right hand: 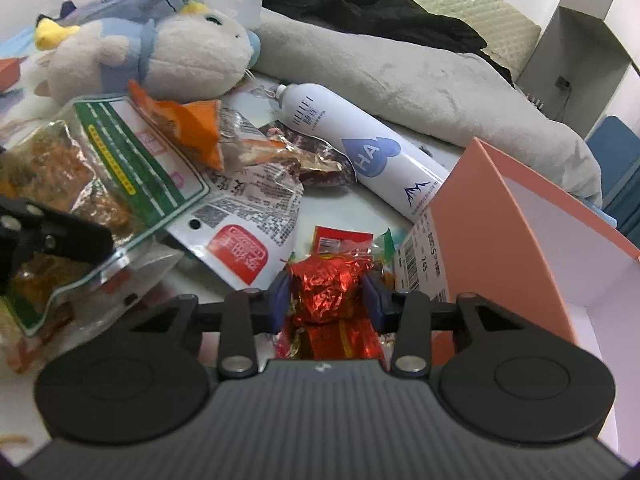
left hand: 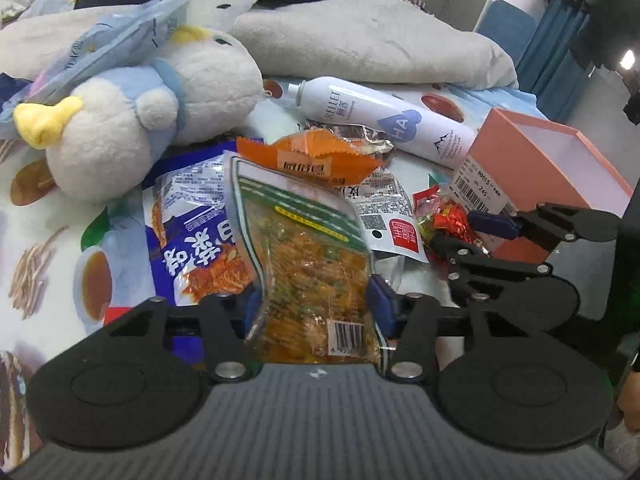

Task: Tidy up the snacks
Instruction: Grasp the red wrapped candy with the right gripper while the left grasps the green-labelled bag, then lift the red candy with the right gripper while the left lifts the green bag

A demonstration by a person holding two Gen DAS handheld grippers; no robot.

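Left gripper (left hand: 314,300) is clamped on a clear green-edged snack bag (left hand: 308,248) w/ orange-brown contents, held upright above the pile on the bed. Right gripper (right hand: 325,300) is closed on a red foil candy bundle (right hand: 326,288), just left of the pink box (right hand: 492,216), whose barcode label faces the candy. In the left wrist view the right gripper (left hand: 460,228) sits near-right, against the box's front. Behind the held bag: blue noodle-print packet (left hand: 188,240) at left, orange packet (left hand: 312,156) farther back, white packet w/ red square label (left hand: 392,216) to the right. White spray bottle (left hand: 384,120) lies on its side farther off, btwn the plush toy (left hand: 132,128) at far left and the box. Grey blanket (left hand: 372,36) bunched along the far side.
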